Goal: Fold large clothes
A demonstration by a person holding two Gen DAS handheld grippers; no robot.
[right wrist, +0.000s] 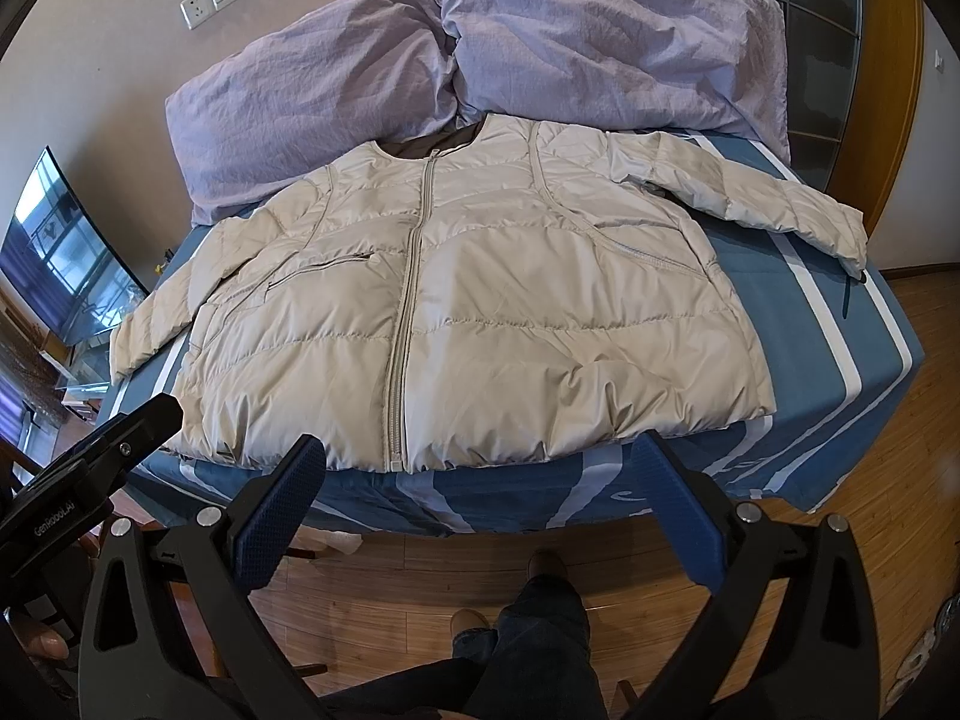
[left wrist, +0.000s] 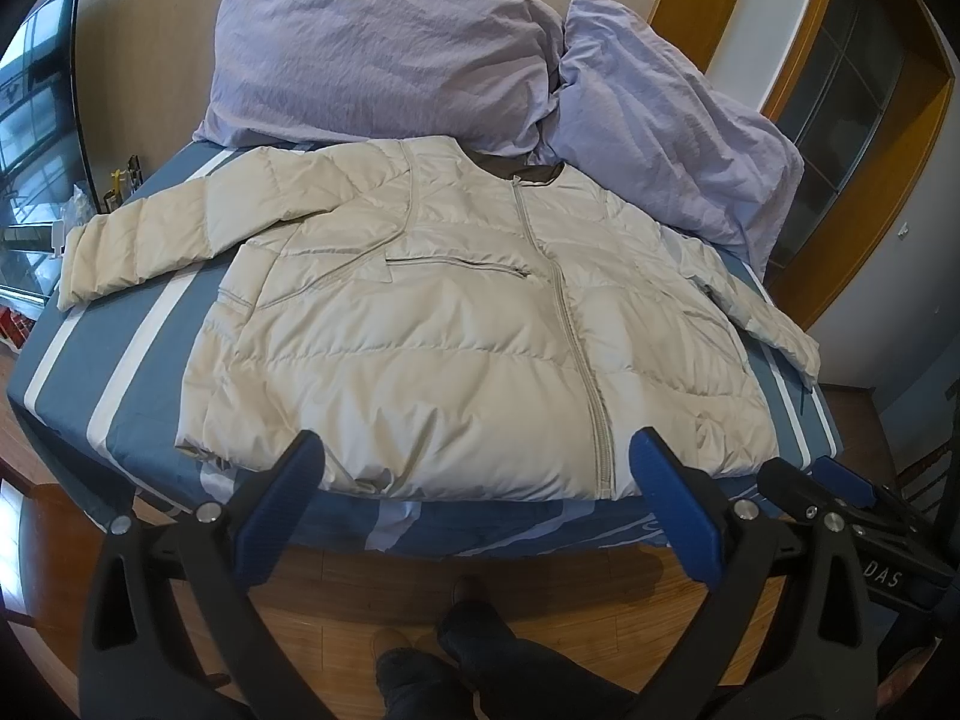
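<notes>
A cream puffer jacket [left wrist: 456,324] lies flat and zipped, front up, on the blue striped bed [left wrist: 120,360], collar toward the pillows, both sleeves spread outward. It also shows in the right wrist view [right wrist: 480,312]. My left gripper [left wrist: 477,450] is open and empty, held above the jacket's hem near the bed's foot edge. My right gripper [right wrist: 480,456] is open and empty, also just over the hem. The right gripper shows in the left wrist view at the lower right [left wrist: 840,492]; the left gripper shows in the right wrist view at the lower left [right wrist: 108,444].
Two lilac pillows [left wrist: 384,60] [left wrist: 672,132] lean against the wall behind the jacket. A TV [right wrist: 66,252] stands at the left. A wooden door frame [left wrist: 888,150] is at the right. The person's legs [right wrist: 540,648] stand on the wooden floor [right wrist: 420,570] at the bed's foot.
</notes>
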